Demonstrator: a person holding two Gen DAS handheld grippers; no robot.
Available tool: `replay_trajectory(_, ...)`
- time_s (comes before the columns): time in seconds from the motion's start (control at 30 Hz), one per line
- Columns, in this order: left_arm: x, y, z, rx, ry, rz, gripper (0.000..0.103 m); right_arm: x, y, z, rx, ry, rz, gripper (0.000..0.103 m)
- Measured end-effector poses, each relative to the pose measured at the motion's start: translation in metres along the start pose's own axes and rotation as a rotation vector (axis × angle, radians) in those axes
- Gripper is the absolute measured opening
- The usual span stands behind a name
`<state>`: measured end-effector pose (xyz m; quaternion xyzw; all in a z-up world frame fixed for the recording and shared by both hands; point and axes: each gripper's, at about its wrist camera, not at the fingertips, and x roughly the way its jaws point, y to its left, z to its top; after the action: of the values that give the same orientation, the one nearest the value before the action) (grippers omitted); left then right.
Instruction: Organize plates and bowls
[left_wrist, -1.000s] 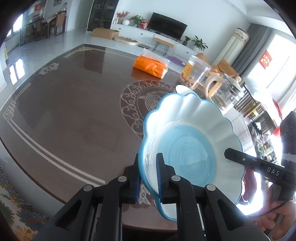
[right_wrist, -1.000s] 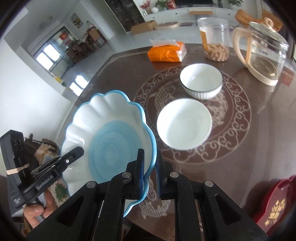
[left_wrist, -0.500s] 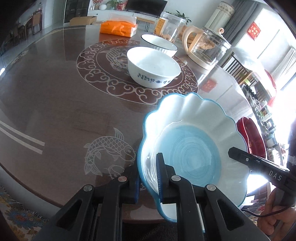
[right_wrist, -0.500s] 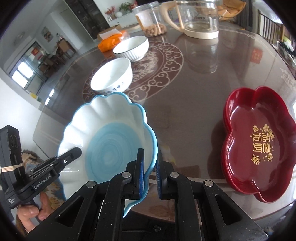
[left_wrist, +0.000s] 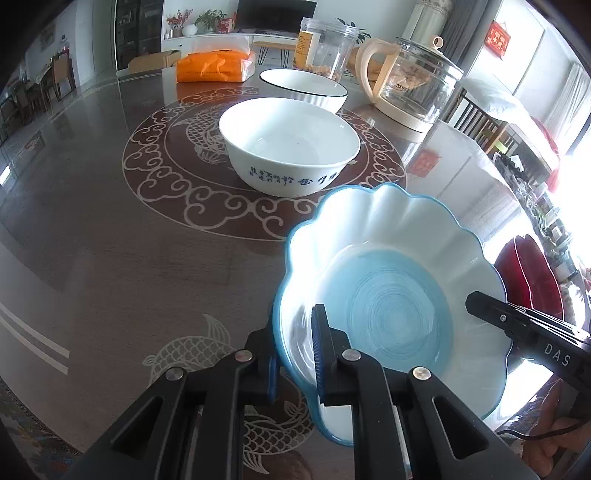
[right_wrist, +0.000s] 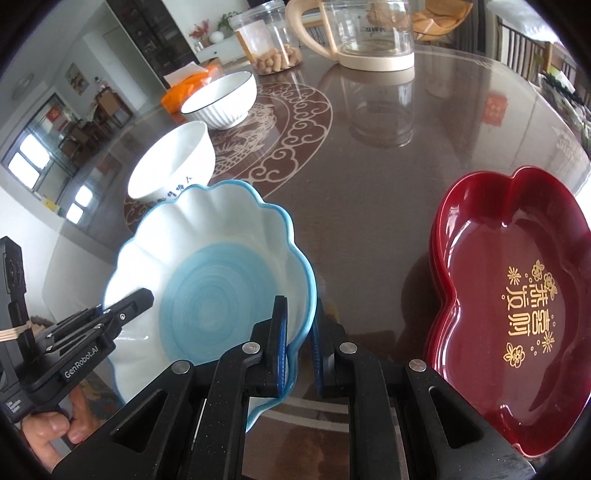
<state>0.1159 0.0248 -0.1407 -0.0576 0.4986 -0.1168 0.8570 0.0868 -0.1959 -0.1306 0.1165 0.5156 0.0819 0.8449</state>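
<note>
My left tongs (left_wrist: 293, 350) and right tongs (right_wrist: 297, 332) pinch opposite rims of the scalloped blue-centred plate (left_wrist: 391, 295), tilted, hollow facing up.

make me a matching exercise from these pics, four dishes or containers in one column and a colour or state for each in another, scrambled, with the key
Things:
1. scalloped blue plate
2. red lacquer tray
3. clear jar
4. ribbed bowl

Descriptions:
A. white with a thin dark rim line
B. gold characters printed inside
C. rim pinched by the left gripper and right gripper
D. peanuts at the bottom

Pairs: 1-C, 2-B, 3-D, 4-A
</note>
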Motion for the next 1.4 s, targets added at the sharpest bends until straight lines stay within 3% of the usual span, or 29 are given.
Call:
replay_trajectory(0.07,-0.005,0.004,-0.004,-0.018,-0.003,0.0,0.021,-0.003,0.001,-0.002,-0.001,-0.018,0.004,0.021)
replay_trajectory(0.1,-0.009,0.006,-0.007,-0.027,-0.004,0.006,0.025,-0.006,0.002,-0.004,-0.006,-0.03,0.017,0.028)
replay_trajectory(0.17,-0.022,0.011,-0.014,-0.04,-0.026,0.043,0.05,-0.013,0.007,-0.007,-0.013,-0.038,0.034,0.039)
replay_trajectory(0.2,-0.031,0.013,-0.017,-0.042,-0.052,0.069,0.055,-0.019,0.009,-0.008,-0.014,-0.046,0.037,0.05)
replay_trajectory(0.27,-0.051,0.017,-0.026,-0.036,-0.118,0.128,0.079,-0.036,0.011,-0.013,-0.016,-0.092,0.031,0.065)
replay_trajectory(0.33,-0.071,0.019,-0.033,-0.026,-0.178,0.181,0.084,-0.056,0.015,-0.017,-0.031,-0.145,0.016,0.065)
replay_trajectory(0.6,-0.103,0.013,-0.045,0.052,-0.225,0.239,0.085,-0.119,0.057,-0.054,-0.21,-0.423,-0.172,0.072)
replay_trajectory(0.77,-0.107,0.012,-0.041,0.046,-0.211,0.211,0.085,-0.131,0.083,-0.075,-0.34,-0.55,-0.275,0.076)
replay_trajectory(0.93,-0.115,0.016,-0.044,0.02,-0.217,0.178,0.085,-0.124,0.084,-0.076,-0.339,-0.513,-0.253,0.076)
replay_trajectory(1.17,-0.12,0.031,-0.046,-0.041,-0.239,0.191,0.085,-0.117,0.084,-0.077,-0.332,-0.463,-0.235,0.076)
replay_trajectory(1.4,-0.127,0.037,-0.049,-0.069,-0.264,0.194,0.085,-0.119,0.078,-0.075,-0.274,-0.412,-0.153,0.076)
